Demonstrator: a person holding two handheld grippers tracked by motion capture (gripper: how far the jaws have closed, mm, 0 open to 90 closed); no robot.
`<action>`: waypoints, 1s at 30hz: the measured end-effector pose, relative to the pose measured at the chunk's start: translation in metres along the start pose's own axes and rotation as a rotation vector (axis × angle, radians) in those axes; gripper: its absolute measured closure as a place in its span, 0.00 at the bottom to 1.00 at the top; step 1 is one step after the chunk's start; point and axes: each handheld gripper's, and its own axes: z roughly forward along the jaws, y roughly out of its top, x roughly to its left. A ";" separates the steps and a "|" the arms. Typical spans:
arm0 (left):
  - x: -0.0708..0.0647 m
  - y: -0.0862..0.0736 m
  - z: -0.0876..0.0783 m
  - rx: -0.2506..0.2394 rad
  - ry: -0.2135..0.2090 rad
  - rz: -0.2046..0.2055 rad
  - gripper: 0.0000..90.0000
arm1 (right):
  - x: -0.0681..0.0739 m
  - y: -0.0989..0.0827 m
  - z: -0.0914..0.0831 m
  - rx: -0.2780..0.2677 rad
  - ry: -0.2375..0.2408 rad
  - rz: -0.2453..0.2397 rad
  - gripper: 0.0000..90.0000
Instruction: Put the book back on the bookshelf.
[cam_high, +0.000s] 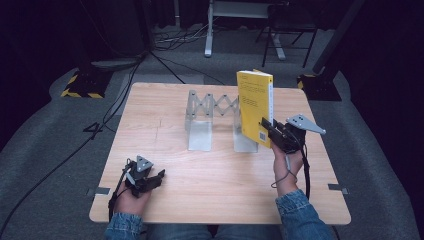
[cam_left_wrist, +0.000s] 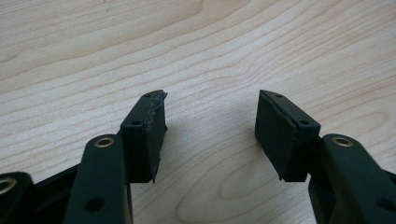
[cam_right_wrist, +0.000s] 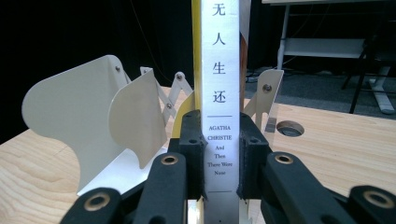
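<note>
High view: right gripper clamps the upright yellow book at the expandable metal book rack. Left gripper view: left gripper, jaws apart, over the table. Right gripper view: pads grip the book's white spine.

I noted a yellow-covered book with white spine and black lettering, a pale grey metal rack, black grippers, and a light woodgrain table.
</note>
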 end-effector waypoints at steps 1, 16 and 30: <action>0.000 0.000 0.000 0.000 0.000 0.000 0.48 | 0.000 0.000 0.002 0.000 -0.002 0.000 0.85; 0.000 0.000 0.000 -0.001 0.002 0.002 0.48 | -0.001 -0.006 0.019 0.007 -0.027 0.003 0.84; -0.001 0.000 0.000 -0.002 0.001 -0.001 0.48 | 0.005 -0.019 0.028 0.047 -0.010 -0.002 0.84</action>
